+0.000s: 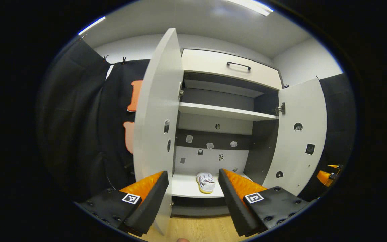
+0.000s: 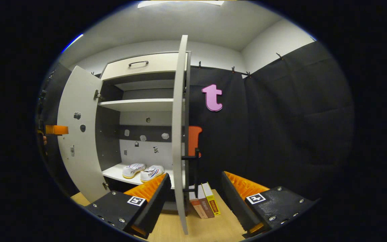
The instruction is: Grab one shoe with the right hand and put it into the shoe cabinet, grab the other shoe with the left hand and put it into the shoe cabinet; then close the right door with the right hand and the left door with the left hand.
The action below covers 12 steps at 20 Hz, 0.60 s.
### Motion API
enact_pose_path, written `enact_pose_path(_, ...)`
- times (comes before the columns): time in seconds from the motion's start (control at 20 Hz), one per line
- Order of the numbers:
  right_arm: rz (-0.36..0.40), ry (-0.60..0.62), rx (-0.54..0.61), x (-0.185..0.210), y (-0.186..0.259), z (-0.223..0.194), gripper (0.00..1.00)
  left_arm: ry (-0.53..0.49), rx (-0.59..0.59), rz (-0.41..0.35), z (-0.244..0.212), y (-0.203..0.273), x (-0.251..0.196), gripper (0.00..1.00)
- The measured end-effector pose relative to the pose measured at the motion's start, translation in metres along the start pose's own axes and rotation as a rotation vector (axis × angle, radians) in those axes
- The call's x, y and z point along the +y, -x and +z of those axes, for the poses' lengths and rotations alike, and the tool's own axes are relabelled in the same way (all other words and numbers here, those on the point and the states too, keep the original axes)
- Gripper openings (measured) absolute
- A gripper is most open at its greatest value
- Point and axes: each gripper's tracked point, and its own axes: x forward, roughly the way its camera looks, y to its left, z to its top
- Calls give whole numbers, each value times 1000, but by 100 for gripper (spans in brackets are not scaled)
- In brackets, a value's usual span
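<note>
Both shoes [image 2: 142,170] rest inside the shoe cabinet [image 2: 139,105]. The right gripper [image 2: 193,201], jaws apart and empty, faces the right door [image 2: 179,141]; closing it appears due.

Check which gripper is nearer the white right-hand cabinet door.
Right. Right gripper has the right door edge-on between its fingers; left gripper sits by the left door, farther off.

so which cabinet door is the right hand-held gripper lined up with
The right door, seen edge-on between the open right hand-held gripper's fingers; the left door stands farther left.
</note>
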Motion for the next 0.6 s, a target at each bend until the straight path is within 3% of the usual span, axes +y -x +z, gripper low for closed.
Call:
enact_pose_path(0.05,-7,-3,0,-6,-7,-2,93,0,-15,17,5,5,9,94)
enact_pose_path(0.1,-14,-5,8,-11,-13,-6,93,-2,-19,28,7,9,15,99)
enact_pose_path(0.4,19,32,47,-6,-45,-24,93,-18,-58,88,24,40,48,94)
enact_pose_path(0.6,-15,58,47,-6,-46,-20,92,-30,-57,134,25,54,70,94)
